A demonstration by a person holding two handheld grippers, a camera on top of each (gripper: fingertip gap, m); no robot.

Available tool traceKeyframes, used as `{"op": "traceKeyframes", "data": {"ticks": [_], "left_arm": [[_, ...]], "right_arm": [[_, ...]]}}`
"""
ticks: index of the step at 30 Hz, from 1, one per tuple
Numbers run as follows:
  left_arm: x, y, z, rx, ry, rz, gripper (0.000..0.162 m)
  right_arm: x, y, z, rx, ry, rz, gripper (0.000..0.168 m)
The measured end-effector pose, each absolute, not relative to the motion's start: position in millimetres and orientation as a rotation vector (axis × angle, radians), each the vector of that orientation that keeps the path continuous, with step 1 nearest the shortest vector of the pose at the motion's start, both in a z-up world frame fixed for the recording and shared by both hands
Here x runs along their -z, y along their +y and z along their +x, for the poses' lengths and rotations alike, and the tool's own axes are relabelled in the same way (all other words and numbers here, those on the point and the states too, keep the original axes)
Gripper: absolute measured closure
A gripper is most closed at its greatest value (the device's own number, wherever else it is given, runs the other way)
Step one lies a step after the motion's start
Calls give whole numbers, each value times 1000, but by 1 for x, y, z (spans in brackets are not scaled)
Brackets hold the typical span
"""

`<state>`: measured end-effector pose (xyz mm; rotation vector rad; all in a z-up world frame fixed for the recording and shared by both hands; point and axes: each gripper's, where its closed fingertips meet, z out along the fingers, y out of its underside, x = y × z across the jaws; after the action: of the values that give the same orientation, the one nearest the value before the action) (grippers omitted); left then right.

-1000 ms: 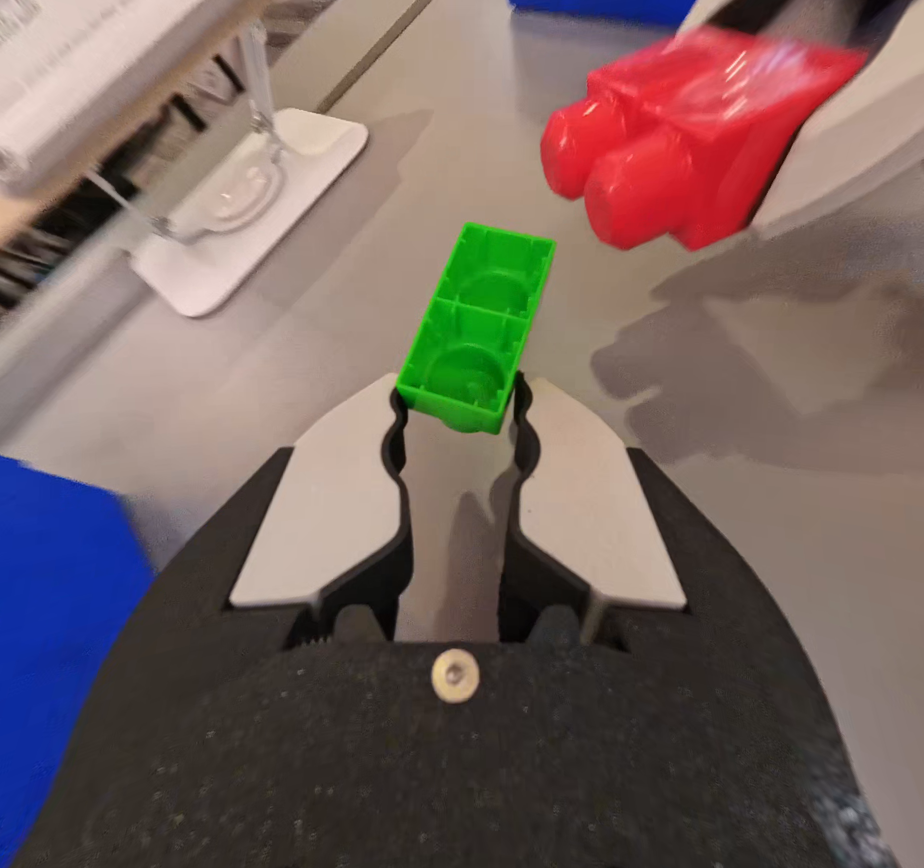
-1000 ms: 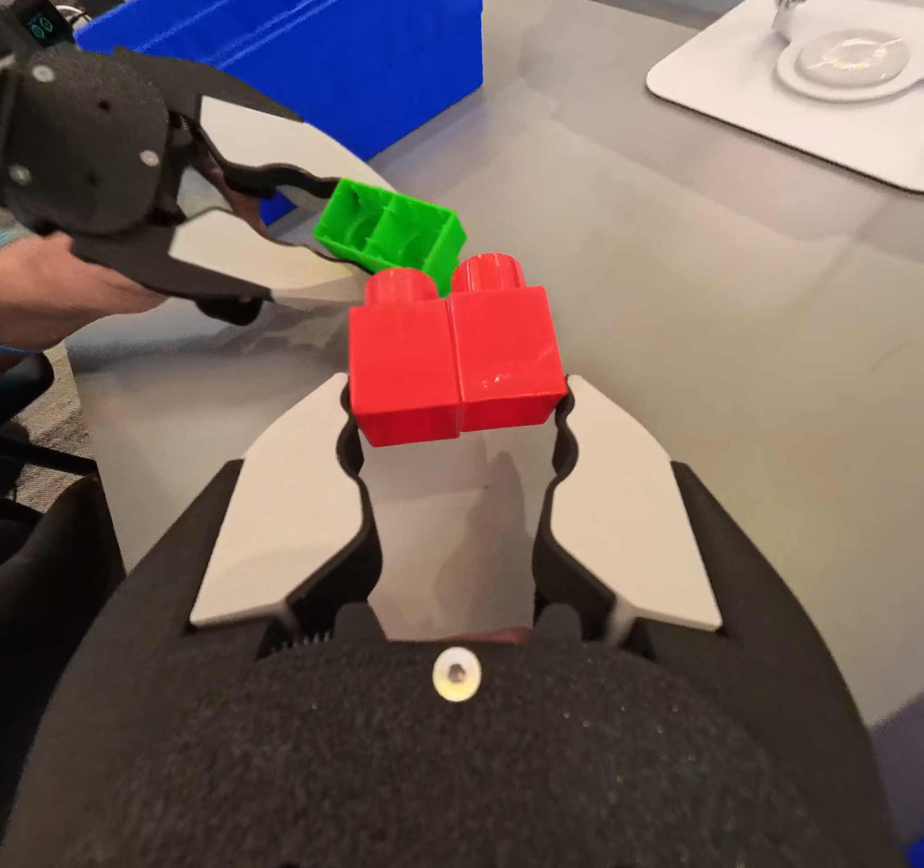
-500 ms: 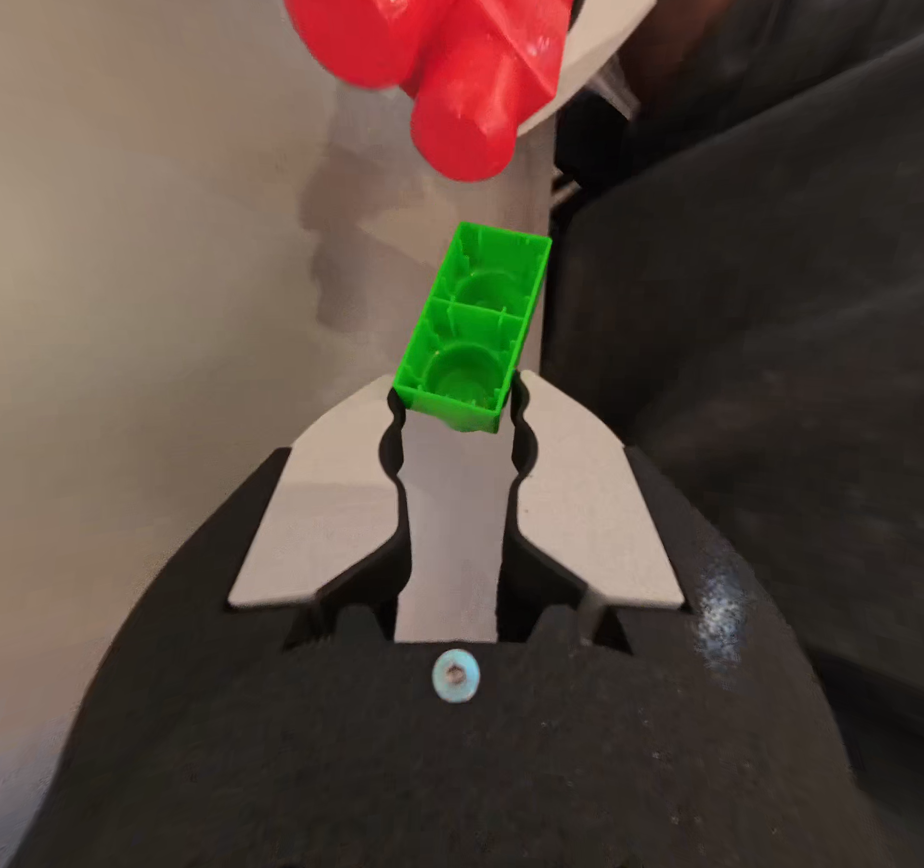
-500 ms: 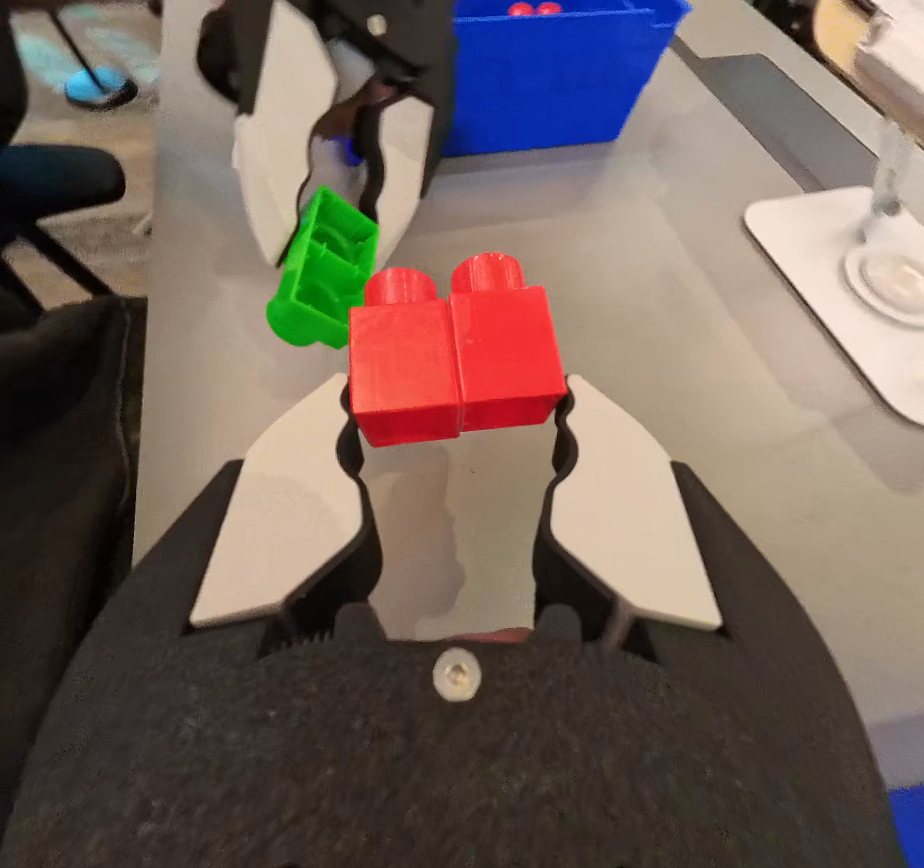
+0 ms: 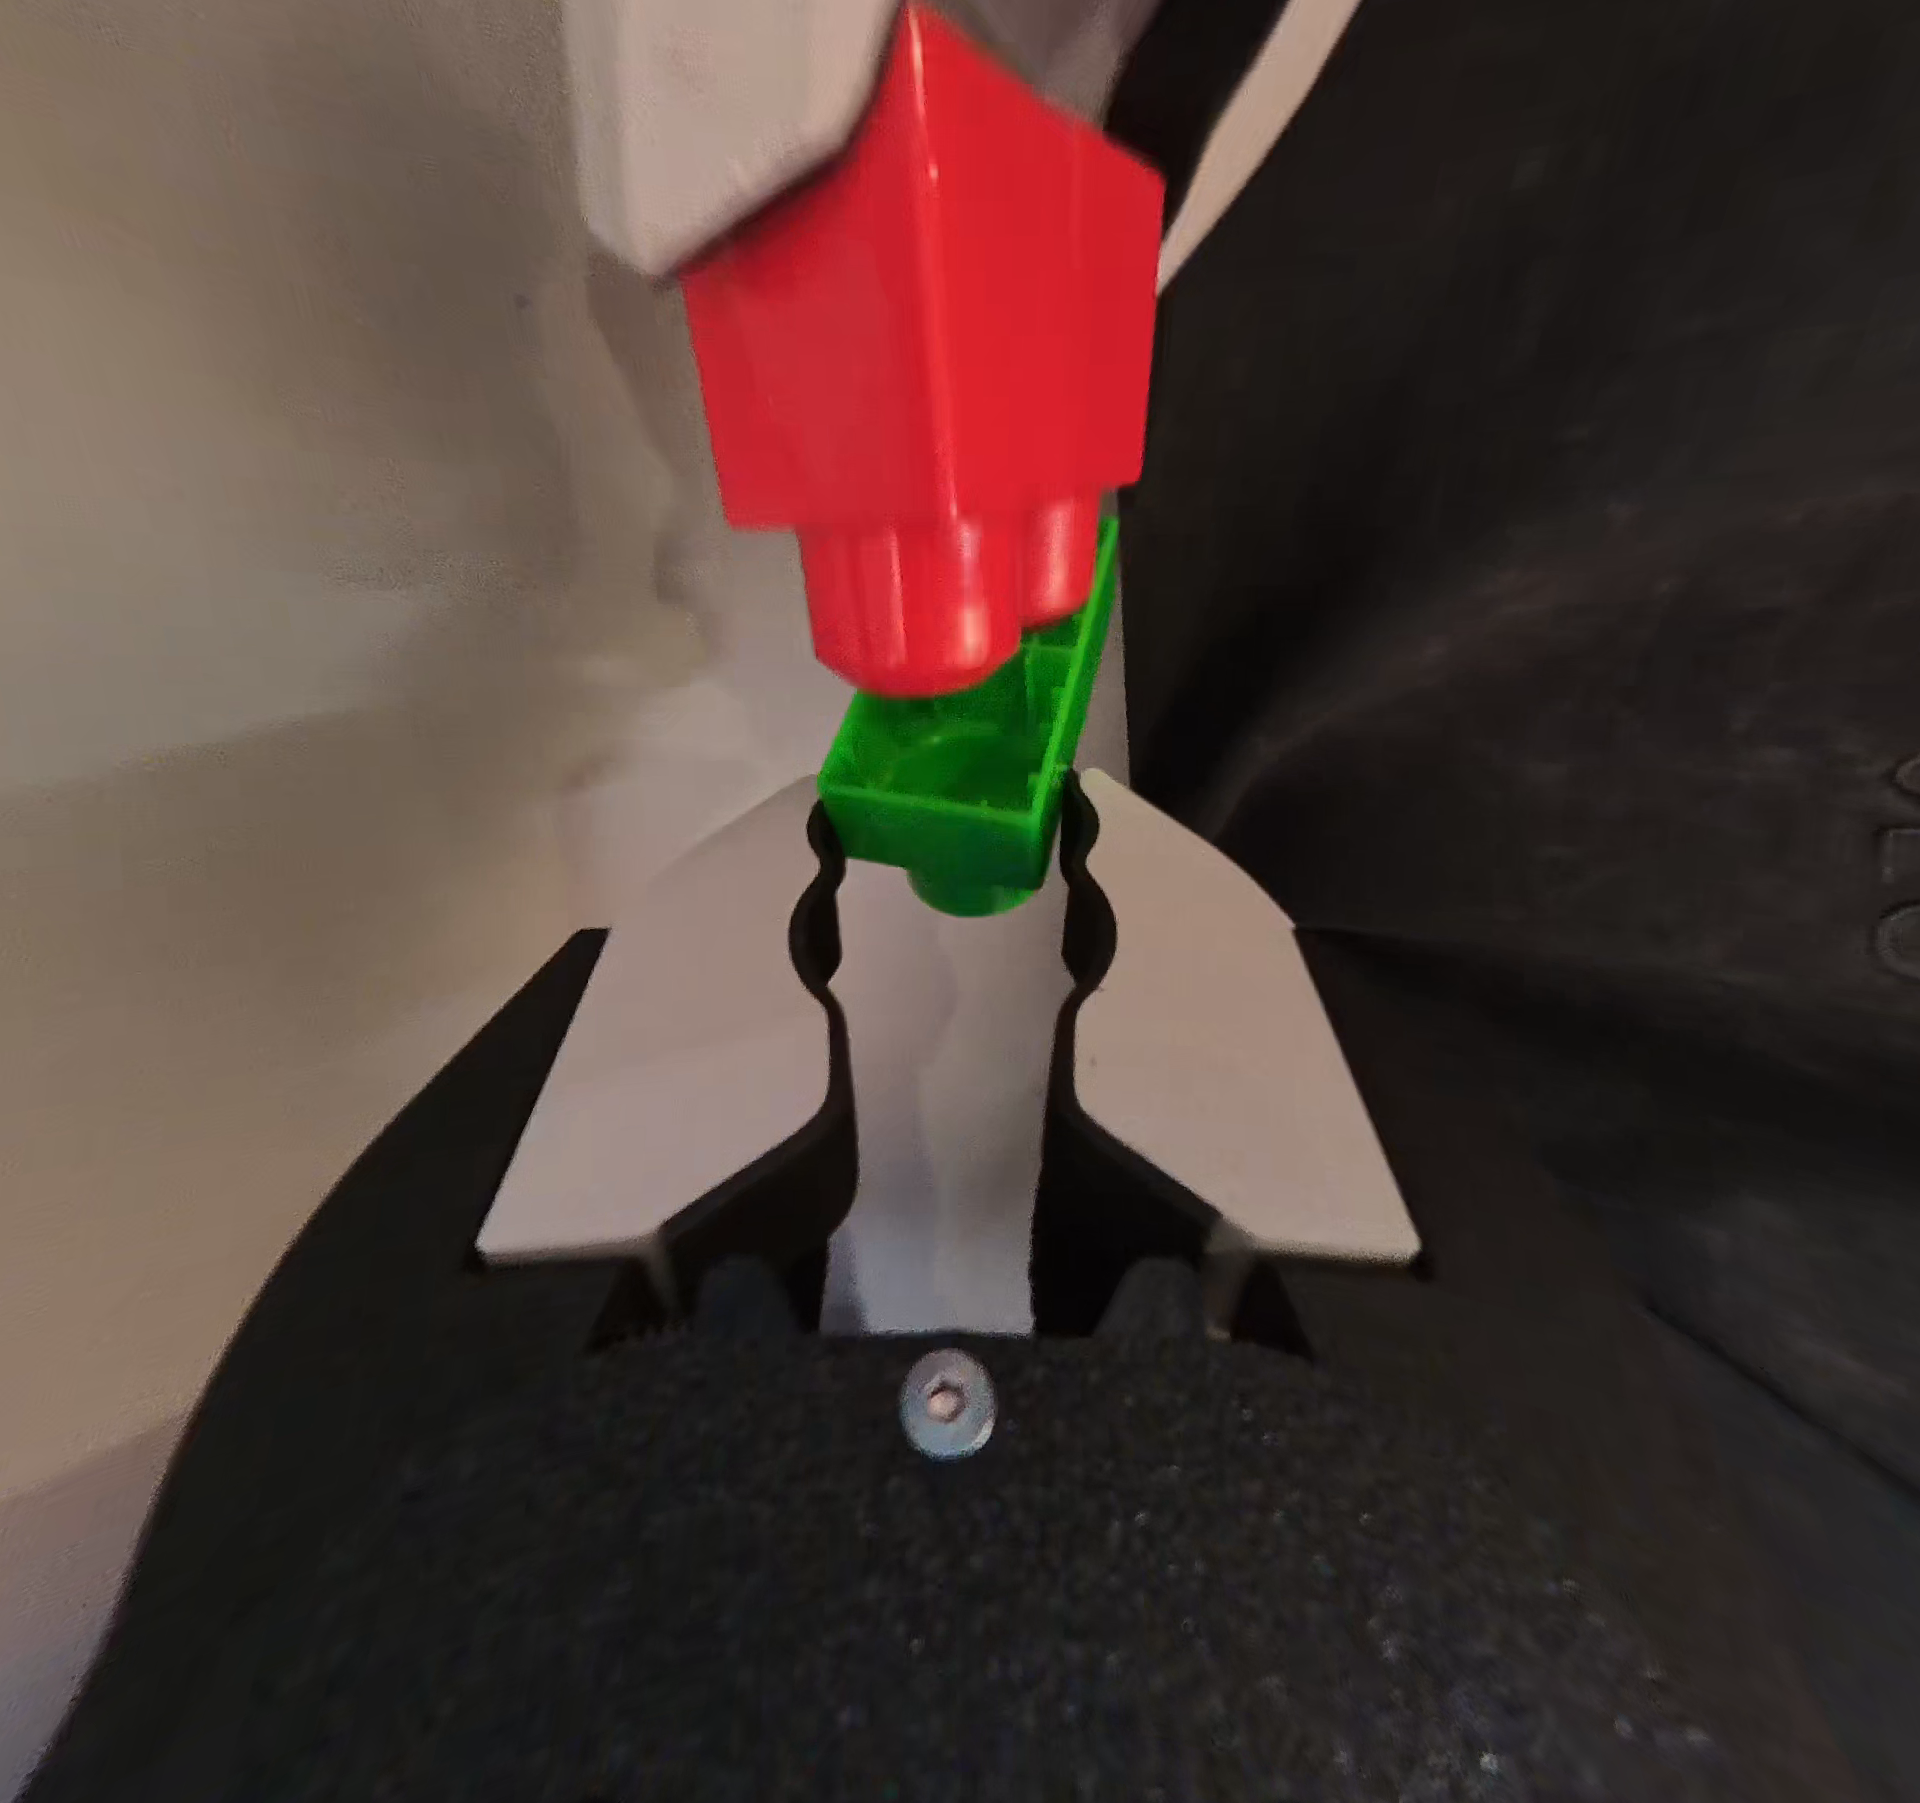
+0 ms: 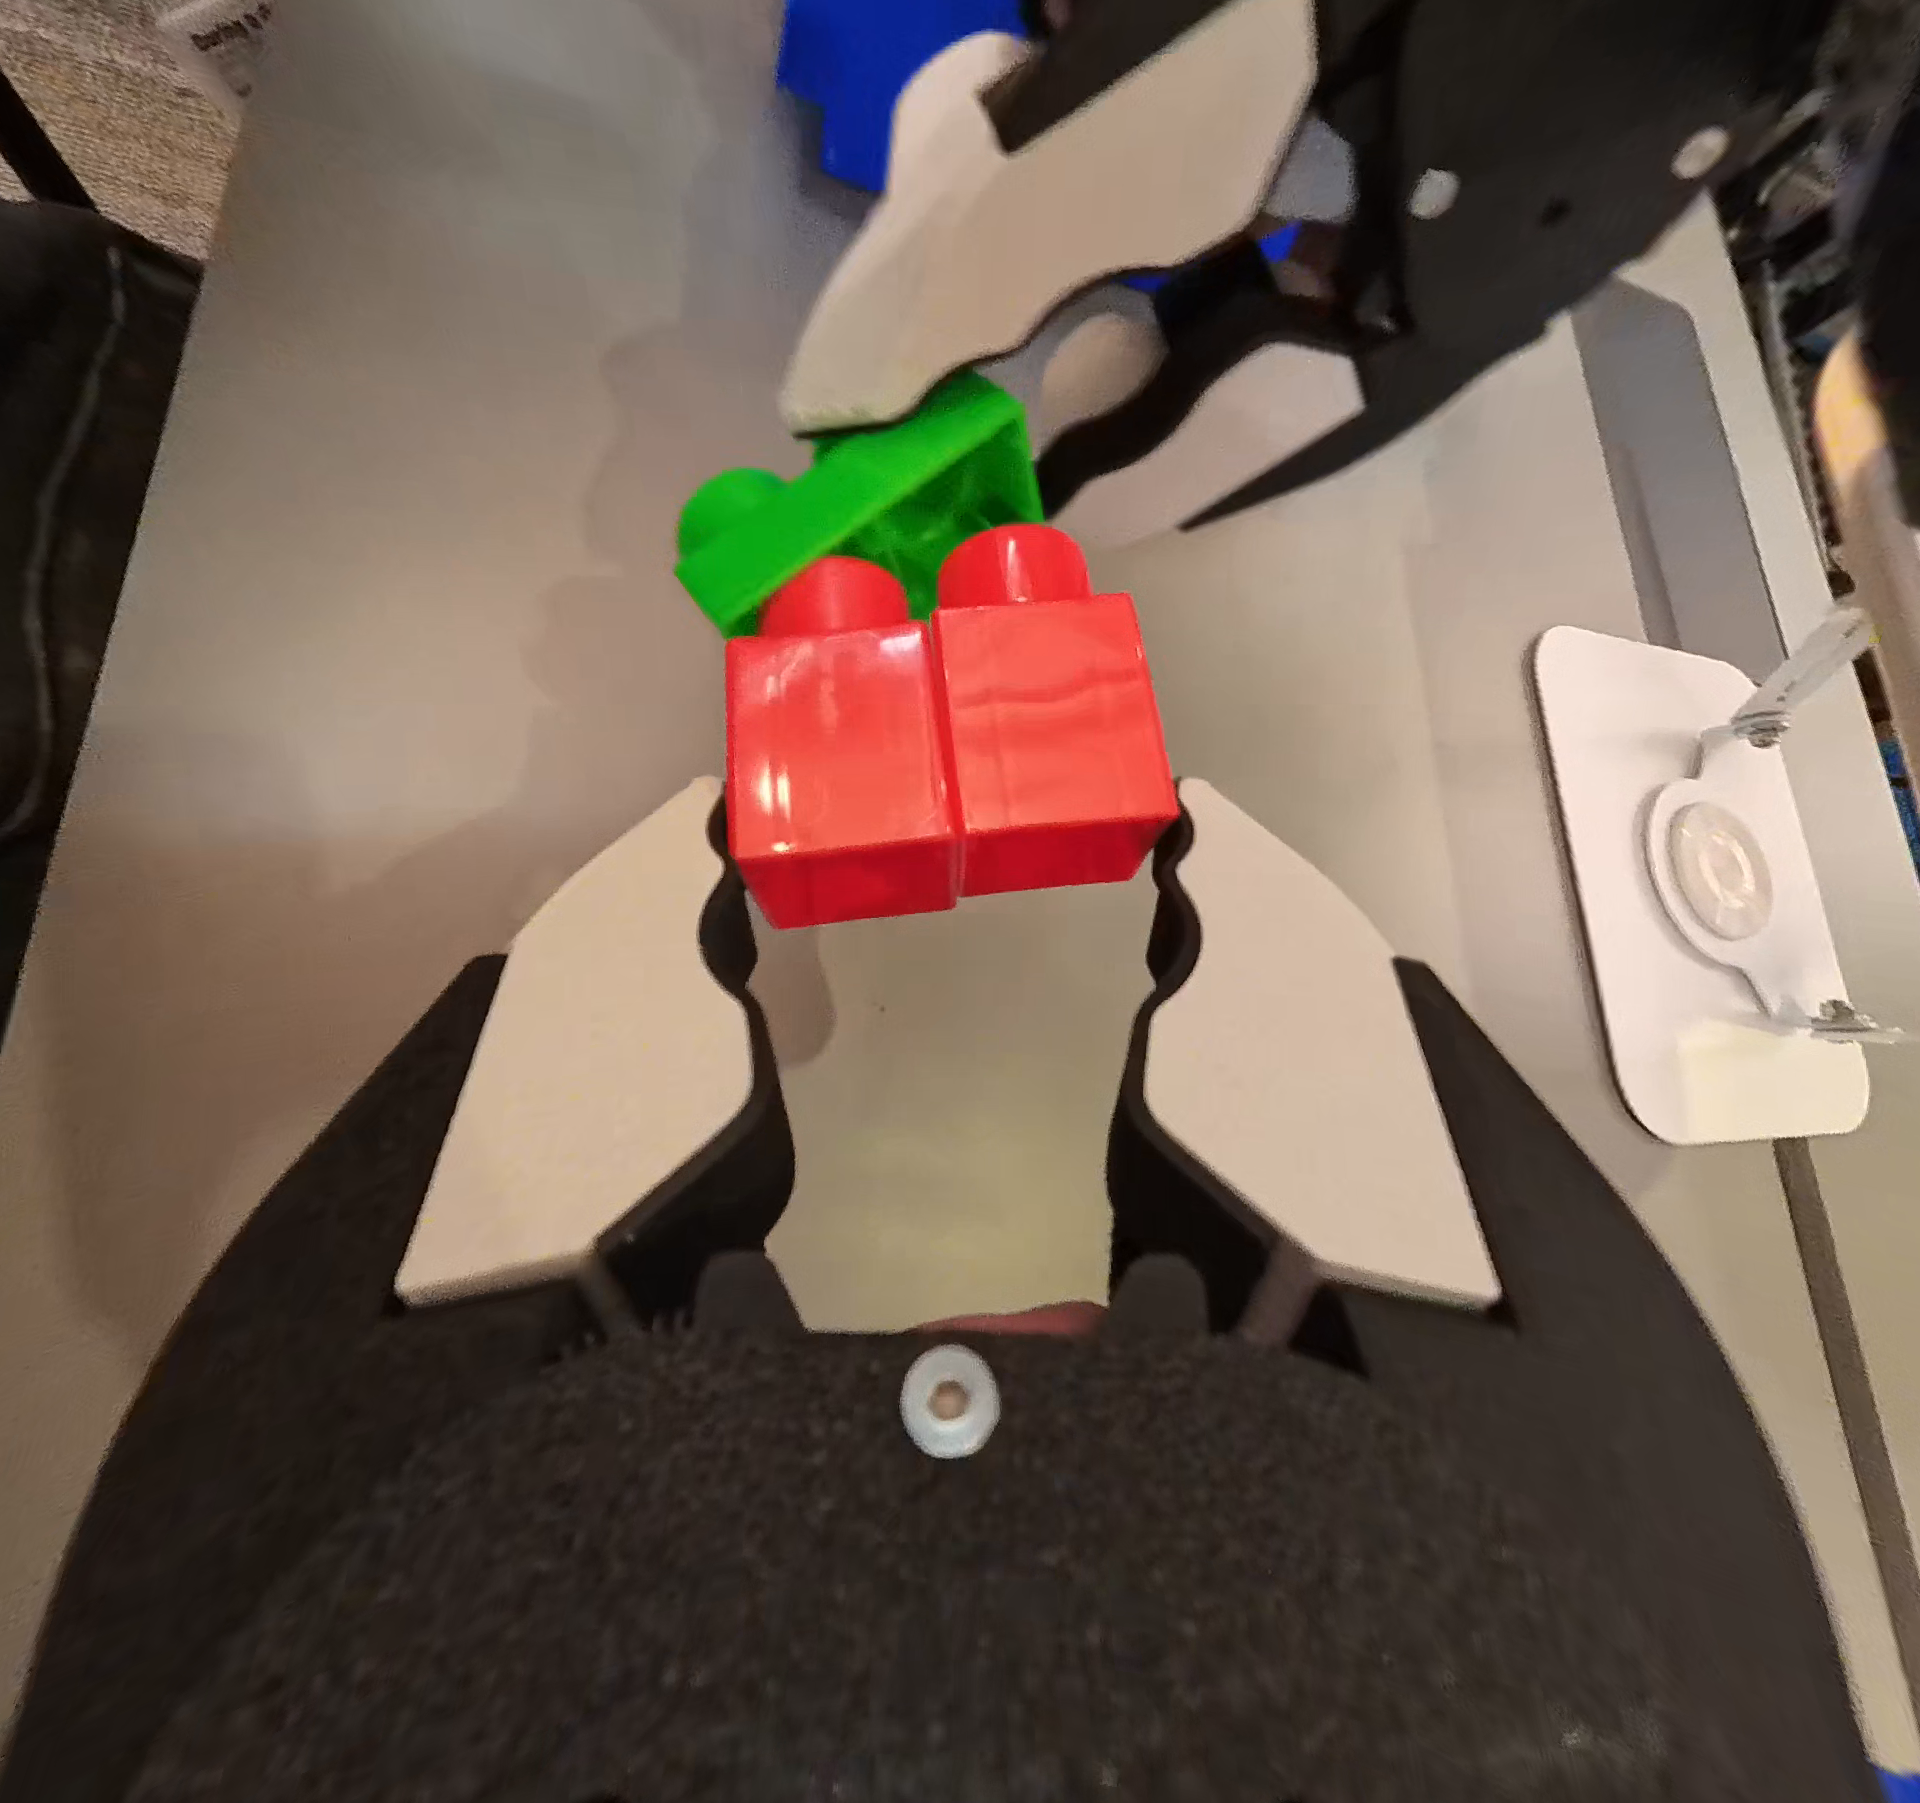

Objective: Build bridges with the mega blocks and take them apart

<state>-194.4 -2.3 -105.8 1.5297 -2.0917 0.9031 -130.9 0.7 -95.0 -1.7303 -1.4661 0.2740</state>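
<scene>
My left gripper (image 5: 943,818) is shut on a green two-stud block (image 5: 961,797), held with its hollow underside facing up and away. My right gripper (image 6: 951,818) is shut on a red two-stud block (image 6: 945,756), studs pointing forward. In the left wrist view the red block (image 5: 925,340) comes in from above and its studs touch the green block's open underside. In the right wrist view the green block (image 6: 831,517) sits tilted against the red studs, with the left gripper (image 6: 1039,299) holding it from the upper right. Both blocks are in the air above the grey table (image 6: 416,403).
A blue bin (image 6: 883,39) stands on the far side of the table. A white flat stand with a round lens (image 6: 1704,870) lies at the table's right edge. Dark fabric (image 5: 1558,506) fills the right of the left wrist view, and a dark chair (image 6: 62,506) sits off the table's left.
The two grippers have closed in on each other. The red block's studs, apart from the green block half a second ago, now meet its hollow underside. Both grips are unchanged.
</scene>
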Motion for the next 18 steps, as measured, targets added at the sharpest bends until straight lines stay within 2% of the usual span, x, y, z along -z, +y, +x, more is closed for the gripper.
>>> {"op": "traceKeyframes", "data": {"ticks": [5, 11, 18], "left_arm": [[101, 0, -179, -984, -2073, 1551, 124], [90, -9, -166, -1299, -1826, 1543, 125], [93, -11, -158, -1377, -1731, 1527, 126]], "right_arm": [[99, 1, -129, -232, -1456, -1726, 93], [98, -6, -129, -268, -1432, -1655, 93], [100, -8, -130, -262, -1426, -1616, 94]]}}
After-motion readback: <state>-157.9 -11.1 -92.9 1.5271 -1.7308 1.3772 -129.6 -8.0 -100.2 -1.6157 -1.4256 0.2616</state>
